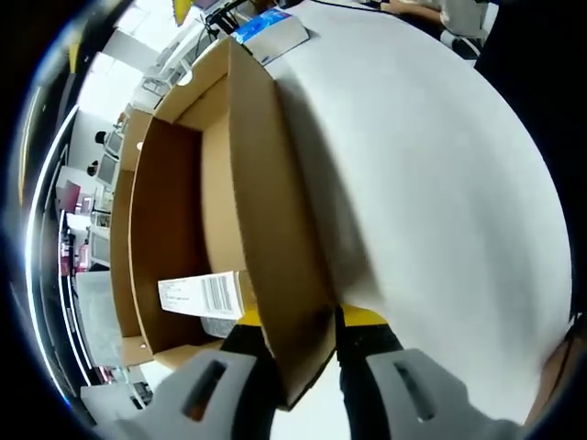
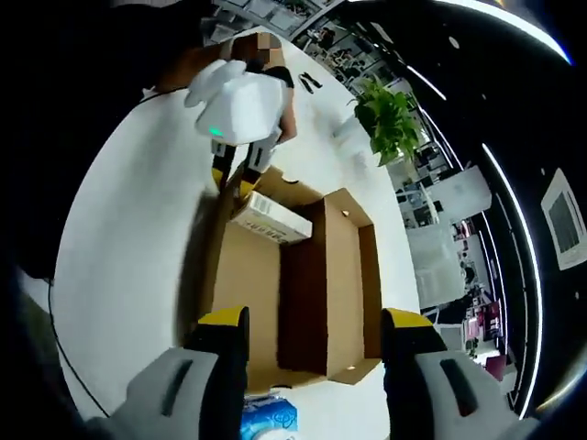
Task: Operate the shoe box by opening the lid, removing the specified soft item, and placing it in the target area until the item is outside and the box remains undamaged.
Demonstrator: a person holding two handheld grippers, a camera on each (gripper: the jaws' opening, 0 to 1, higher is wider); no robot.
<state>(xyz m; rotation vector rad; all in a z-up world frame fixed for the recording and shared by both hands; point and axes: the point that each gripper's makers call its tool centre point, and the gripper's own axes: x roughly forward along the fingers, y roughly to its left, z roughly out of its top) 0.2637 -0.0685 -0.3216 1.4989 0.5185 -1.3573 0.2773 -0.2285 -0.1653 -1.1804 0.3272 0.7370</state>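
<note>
Gripping a wall of the open cardboard box (image 1: 220, 229), the left hand-held gripper (image 1: 310, 367) in the left gripper view has its two jaws closed on either side of the wall's near edge. The box sits on a white bench (image 1: 431, 183). A white item with a barcode label (image 1: 202, 295) lies inside the box, close to the gripped end. A blue and white pack (image 1: 268, 32) rests on the bench just past the far end of the box.

Right gripper view: the right hand-held gripper (image 2: 312, 367) is spread wide with nothing between its jaws, hovering above the near end of the box (image 2: 303, 284). The left hand-held gripper (image 2: 237, 174) shows at the far end, clamped on the box wall, with the white item (image 2: 271, 218) just beside it inside the box. The blue and white pack (image 2: 268, 417) lies between the right jaws' bases. A green potted plant (image 2: 389, 117) stands further back.
</note>
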